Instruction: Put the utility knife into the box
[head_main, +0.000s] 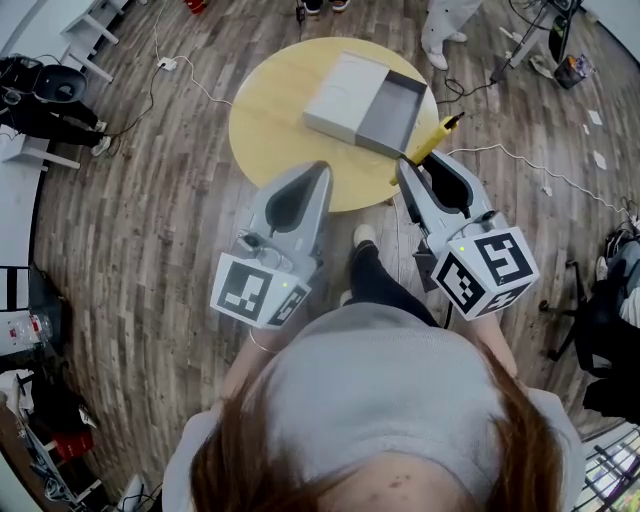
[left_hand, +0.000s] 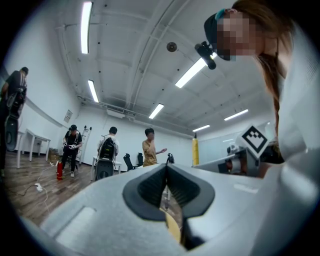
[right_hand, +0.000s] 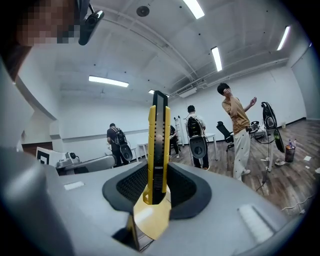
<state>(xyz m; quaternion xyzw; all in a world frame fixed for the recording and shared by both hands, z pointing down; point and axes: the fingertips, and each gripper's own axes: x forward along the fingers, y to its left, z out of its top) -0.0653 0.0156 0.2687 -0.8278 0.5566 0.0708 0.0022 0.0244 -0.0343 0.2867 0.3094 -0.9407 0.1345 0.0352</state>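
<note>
A yellow utility knife (head_main: 436, 137) with a black slider stands up out of my right gripper (head_main: 414, 170), whose jaws are shut on its lower end; its tip reaches over the table's right edge. In the right gripper view the knife (right_hand: 159, 140) rises straight from between the dark pads (right_hand: 131, 185). A white and grey box (head_main: 345, 95) lies on the round yellow table (head_main: 270, 135), its grey tray (head_main: 398, 108) slid out and open upward, just beyond the knife. My left gripper (head_main: 321, 170) hangs at the table's near edge, jaws together with nothing in them (left_hand: 166, 172).
Wood floor surrounds the table, with white cables (head_main: 185, 75) trailing across it. A standing person's legs (head_main: 440, 30) are just behind the table. Black chairs (head_main: 600, 330) sit at the right, white desks (head_main: 30, 140) at the left. Several people (right_hand: 237, 130) stand farther off.
</note>
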